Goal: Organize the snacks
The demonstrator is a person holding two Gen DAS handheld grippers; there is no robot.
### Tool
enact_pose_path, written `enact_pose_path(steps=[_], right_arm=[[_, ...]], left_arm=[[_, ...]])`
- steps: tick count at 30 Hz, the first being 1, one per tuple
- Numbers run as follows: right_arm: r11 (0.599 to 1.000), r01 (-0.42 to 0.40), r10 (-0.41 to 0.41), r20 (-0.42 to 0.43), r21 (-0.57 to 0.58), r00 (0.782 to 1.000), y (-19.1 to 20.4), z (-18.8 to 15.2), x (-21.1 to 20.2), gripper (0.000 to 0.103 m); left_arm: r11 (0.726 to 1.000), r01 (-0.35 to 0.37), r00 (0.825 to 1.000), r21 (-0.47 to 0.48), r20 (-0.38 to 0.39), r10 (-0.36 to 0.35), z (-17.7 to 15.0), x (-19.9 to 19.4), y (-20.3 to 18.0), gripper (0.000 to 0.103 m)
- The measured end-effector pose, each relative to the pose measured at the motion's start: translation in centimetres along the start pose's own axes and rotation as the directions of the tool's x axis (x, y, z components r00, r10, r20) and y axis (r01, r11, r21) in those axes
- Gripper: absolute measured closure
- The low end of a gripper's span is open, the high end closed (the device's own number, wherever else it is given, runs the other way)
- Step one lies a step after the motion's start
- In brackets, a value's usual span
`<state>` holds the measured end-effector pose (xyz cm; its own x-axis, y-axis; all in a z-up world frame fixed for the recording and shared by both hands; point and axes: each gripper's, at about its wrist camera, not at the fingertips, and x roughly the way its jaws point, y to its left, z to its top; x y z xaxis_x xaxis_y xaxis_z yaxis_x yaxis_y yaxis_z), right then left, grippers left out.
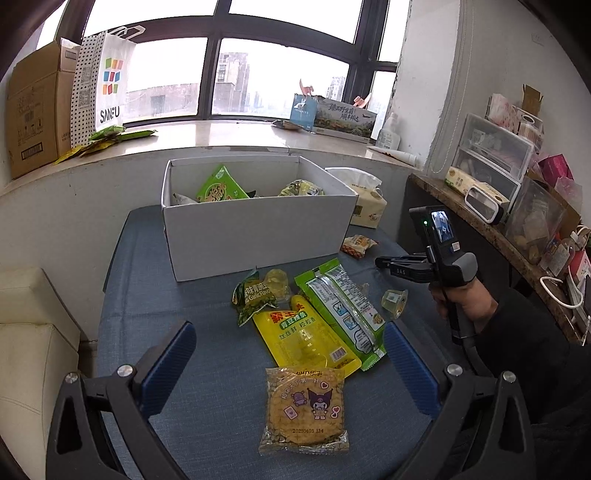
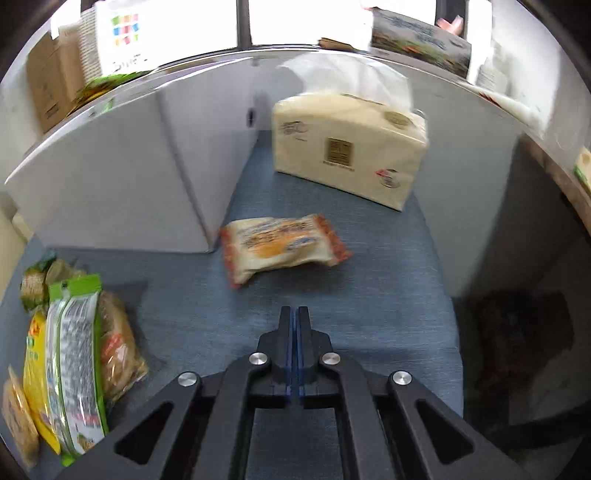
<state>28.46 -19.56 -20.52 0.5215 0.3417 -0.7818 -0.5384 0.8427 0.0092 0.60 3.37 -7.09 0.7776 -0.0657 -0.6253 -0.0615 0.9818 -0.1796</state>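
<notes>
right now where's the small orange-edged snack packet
In the right wrist view the orange-edged packet lies on the blue table at the white box corner, with the tissue pack behind it.

Snacks inside the white box (image 1: 258,229) mostly hidden by its wall, windowsill boxes (image 2: 417,35) blurred (print unreadable)

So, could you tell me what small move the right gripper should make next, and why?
Probably open its jaws: the right gripper is shut on nothing, and the orange-edged snack packet lies just ahead of it on the blue table, outside the white box.
</notes>
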Motion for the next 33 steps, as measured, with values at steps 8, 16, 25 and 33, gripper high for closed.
enact_pose_path(steps=[8,16,25,33], right_arm=[[0.997,-0.024,0.022,0.025,0.07,0.999,-0.7,0.4,-0.9,0.003],[0.997,-0.057,0.055,0.049,0.054,0.997,-1.4,3.7,0.4,0.003],[0.995,-0.091,0.091,-0.007,-0.048,0.996,-0.1,4.9,4.7,0.025],[0.991,-0.073,0.074,0.007,-0.108,0.997,1.4,4.3,3.3,0.091]], left_arm=[[1.0,-0.003,1.0,-0.001,-0.007,0.003,0.0,0.2,0.1,0.0],[1.0,-0.009,1.0,0.006,-0.009,0.009,0.0,0.2,0.1,0.0],[1.0,-0.024,0.999,-0.005,-0.022,0.024,0.0,0.5,0.6,0.0],[0.999,-0.028,0.999,-0.022,-0.044,0.027,-0.2,1.4,1.1,0.0]])
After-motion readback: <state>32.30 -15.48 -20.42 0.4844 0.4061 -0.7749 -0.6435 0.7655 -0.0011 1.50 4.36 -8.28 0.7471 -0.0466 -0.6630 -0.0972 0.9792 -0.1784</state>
